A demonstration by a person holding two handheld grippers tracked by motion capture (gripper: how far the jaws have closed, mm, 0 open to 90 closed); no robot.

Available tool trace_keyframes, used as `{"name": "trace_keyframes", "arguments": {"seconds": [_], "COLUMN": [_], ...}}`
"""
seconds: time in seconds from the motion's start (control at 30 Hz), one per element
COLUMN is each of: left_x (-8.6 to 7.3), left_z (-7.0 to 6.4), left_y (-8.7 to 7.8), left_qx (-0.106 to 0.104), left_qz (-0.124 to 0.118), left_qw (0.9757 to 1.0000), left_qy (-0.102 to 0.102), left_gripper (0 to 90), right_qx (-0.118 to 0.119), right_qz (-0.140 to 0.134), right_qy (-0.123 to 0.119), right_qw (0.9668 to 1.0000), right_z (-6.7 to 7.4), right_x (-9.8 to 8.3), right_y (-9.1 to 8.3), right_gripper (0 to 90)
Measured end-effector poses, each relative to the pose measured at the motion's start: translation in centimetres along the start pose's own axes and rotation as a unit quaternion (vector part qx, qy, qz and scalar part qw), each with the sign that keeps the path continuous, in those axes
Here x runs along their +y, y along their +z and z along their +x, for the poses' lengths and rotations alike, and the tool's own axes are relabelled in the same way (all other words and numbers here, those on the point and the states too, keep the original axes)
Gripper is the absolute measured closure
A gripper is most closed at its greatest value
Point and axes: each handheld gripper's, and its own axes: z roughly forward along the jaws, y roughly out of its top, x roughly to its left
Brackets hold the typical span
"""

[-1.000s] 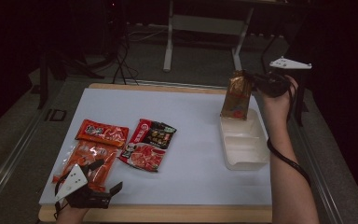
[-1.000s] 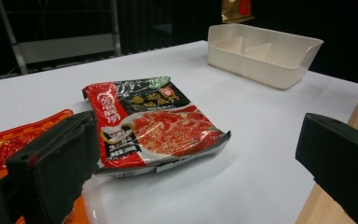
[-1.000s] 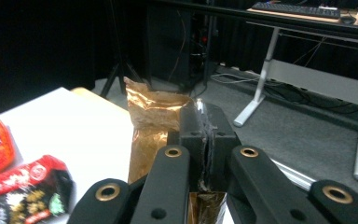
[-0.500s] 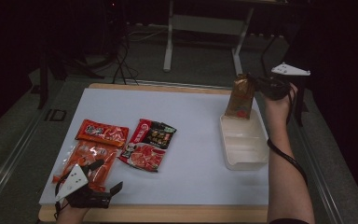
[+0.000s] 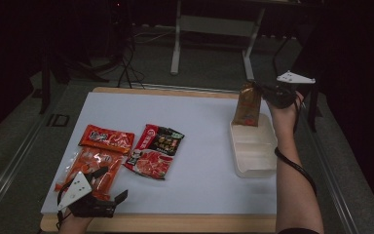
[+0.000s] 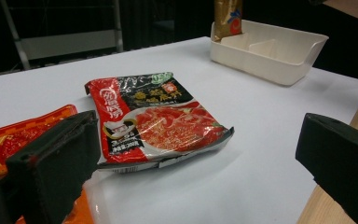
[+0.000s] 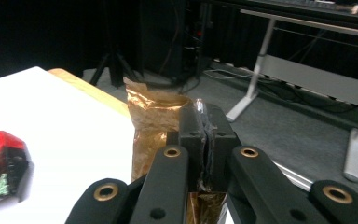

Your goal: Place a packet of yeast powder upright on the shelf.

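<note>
While your right gripper (image 5: 262,90) pinches the top seal of the gold-brown sauce pouch (image 5: 248,105), the pouch hangs upright, its long axis vertical, with its lower end inside the far compartment of the cream divided tray (image 5: 253,168). That tray sits by the right edge of the white tabletop (image 5: 204,161), near the far right corner. In the right gripper view the jaws are clenched flat on the crimped foil, and the pouch (image 7: 154,126) drops straight below them. The relation that matters: the pouch bottom is over the far cell, short of the divider, so a straight descent should seat it; any lean toward you would tip it onto the divider.

Your left gripper (image 5: 95,195) rests at the near left corner, jaws spread wide and holding nothing. It is the nearer hand to the three packets. The red-and-black soup-base packet (image 6: 156,119) lies flat ahead of those jaws, long axis running away from you. It carries Chinese characters I cannot read. Two orange-red packets (image 5: 100,151) lie beside it toward the left edge.
</note>
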Motion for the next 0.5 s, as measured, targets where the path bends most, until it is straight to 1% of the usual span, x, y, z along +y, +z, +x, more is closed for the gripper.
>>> {"name": "trace_keyframes", "arguments": {"seconds": [0.07,0.13,0.17,0.23,0.3,0.37,0.4,0.5], "left_x": [0.0,0.0,0.0,0.0,0.0,0.0,0.0,0.0], "left_z": [0.0,0.0,0.0,0.0,0.0,0.0,0.0,0.0], "left_y": [0.0,0.0,0.0,0.0,0.0,0.0,0.0,0.0], "left_qx": [0.000,0.000,0.000,0.000,0.000,0.000,0.001,0.001], "left_qz": [0.000,0.001,0.002,0.002,0.002,0.002,0.003,0.002], "left_qw": [1.0000,1.0000,1.0000,1.0000,1.0000,1.0000,1.0000,1.0000], "left_qy": [0.001,0.000,0.001,0.000,0.002,0.002,0.002,0.002], "left_gripper": [0.3,0.3,0.3,0.3,0.3,0.3,0.3,0.3], "right_qx": [0.006,0.020,0.019,0.025,0.020,0.021,0.018,0.020], "right_qz": [0.002,0.002,0.005,0.011,0.020,0.022,0.034,0.038], "right_qy": [0.000,0.011,0.011,0.015,0.020,0.022,0.026,0.035], "right_qw": [1.0000,0.9997,0.9998,0.9995,0.9994,0.9993,0.9989,0.9985], "right_z": [0.1,0.1,0.1,0.0,0.0,0.0,0.0,-0.1], "right_x": [-0.1,-0.3,-0.4,-0.8,-1.3,-1.5,-2.0,-2.6], "right_y": [0.0,-0.1,-0.1,0.0,0.0,0.0,0.1,0.1], "right_gripper": [87.9,87.9,87.9,87.8,87.8,87.8,87.7,87.5]}}
